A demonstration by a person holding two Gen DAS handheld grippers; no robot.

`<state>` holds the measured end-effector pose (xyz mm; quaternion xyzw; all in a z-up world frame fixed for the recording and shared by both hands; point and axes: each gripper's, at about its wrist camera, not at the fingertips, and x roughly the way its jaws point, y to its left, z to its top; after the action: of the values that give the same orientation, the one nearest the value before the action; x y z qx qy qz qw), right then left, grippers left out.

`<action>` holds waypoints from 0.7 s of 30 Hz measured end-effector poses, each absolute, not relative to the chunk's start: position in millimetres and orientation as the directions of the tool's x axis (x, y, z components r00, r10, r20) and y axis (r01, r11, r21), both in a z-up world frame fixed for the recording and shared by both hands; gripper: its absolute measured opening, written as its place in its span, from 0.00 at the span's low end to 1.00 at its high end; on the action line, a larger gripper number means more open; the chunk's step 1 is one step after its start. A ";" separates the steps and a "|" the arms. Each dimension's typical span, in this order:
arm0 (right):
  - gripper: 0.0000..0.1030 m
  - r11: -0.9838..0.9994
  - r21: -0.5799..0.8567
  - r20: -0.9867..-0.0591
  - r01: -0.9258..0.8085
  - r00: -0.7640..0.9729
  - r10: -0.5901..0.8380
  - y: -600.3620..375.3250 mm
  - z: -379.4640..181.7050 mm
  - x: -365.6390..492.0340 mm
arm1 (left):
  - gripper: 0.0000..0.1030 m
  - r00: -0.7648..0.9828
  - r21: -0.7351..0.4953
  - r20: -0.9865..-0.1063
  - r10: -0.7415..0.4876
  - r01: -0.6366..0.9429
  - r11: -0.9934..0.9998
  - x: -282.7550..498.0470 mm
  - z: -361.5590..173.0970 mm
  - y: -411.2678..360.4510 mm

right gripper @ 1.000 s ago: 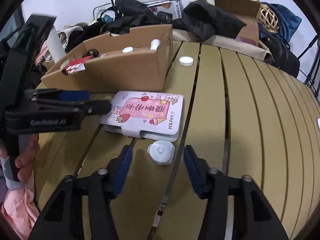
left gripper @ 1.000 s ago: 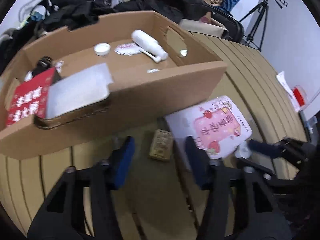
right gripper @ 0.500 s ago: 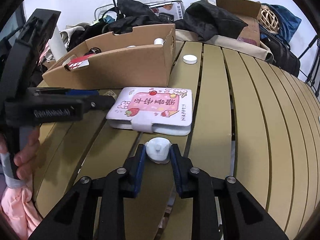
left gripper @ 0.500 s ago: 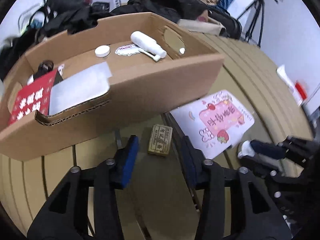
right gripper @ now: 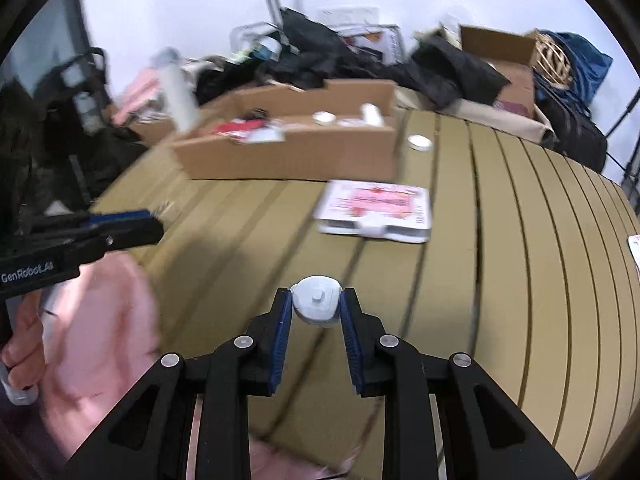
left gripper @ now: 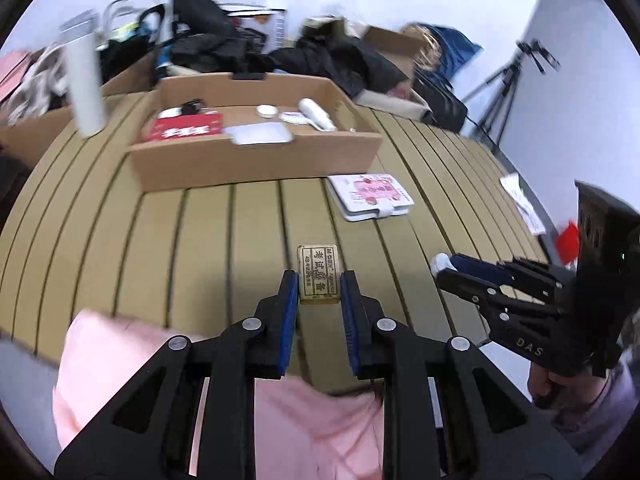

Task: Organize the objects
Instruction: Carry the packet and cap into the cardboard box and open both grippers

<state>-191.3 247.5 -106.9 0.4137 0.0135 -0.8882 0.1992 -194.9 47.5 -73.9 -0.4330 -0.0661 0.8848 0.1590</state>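
My left gripper (left gripper: 319,280) is shut on a small tan box with printed characters (left gripper: 319,274), held above the slatted table. My right gripper (right gripper: 316,304) is shut on a small white cap-like object (right gripper: 316,305), also lifted; it shows in the left wrist view (left gripper: 442,262) at the right. A pink and white card case (left gripper: 370,196) lies on the table, also in the right wrist view (right gripper: 376,210). A long cardboard box (left gripper: 256,158) behind it holds a red packet (left gripper: 186,130), a white bottle (left gripper: 316,114) and a white lid (left gripper: 267,110).
A white lid (right gripper: 419,142) lies on the table right of the cardboard box (right gripper: 288,152). A white cylinder (left gripper: 84,88) stands at the left. Bags, dark clothes and boxes are piled behind the table. A tripod (left gripper: 508,84) stands far right. Pink cloth (left gripper: 120,360) is below me.
Both grippers have closed on their objects and pulled back and up from the table. The left took the tan box, the right holds the white cap. The box now looks farther away.
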 end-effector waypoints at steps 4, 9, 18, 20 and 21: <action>0.26 -0.915 0.138 -0.717 0.380 -0.599 -0.357 235.3 -88.0 -194.5 | 0.17 -0.611 -0.240 -0.736 0.291 -0.166 -0.957 -209.7 -60.3 36.6; 0.26 -0.878 0.175 -0.608 0.446 -0.652 -0.453 240.4 -15.2 -228.3 | 0.17 -0.667 -0.297 -0.664 0.338 -0.180 -0.938 -262.8 -3.4 12.6; 0.27 -0.861 0.316 -0.684 0.398 -0.533 -0.498 207.9 31.3 -431.0 | 0.17 -0.485 -0.351 -0.819 0.308 -0.002 -0.936 -476.6 -31.4 -5.7; 0.27 -0.881 0.310 -0.762 0.358 -0.460 -0.455 188.2 -5.8 -480.8 | 0.17 -0.439 -0.317 -0.858 0.268 0.041 -0.947 -509.8 -64.5 -4.3; 0.27 -0.895 0.309 -0.789 0.322 -0.438 -0.430 181.2 -27.7 -500.7 | 0.17 -0.413 -0.306 -0.873 0.259 0.053 -0.950 -522.1 -81.8 -3.8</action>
<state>-500.7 181.2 -27.7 0.4812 -0.0561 -0.8461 0.2223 -522.1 -3.8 -81.8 -0.5383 -0.1446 0.8279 0.0622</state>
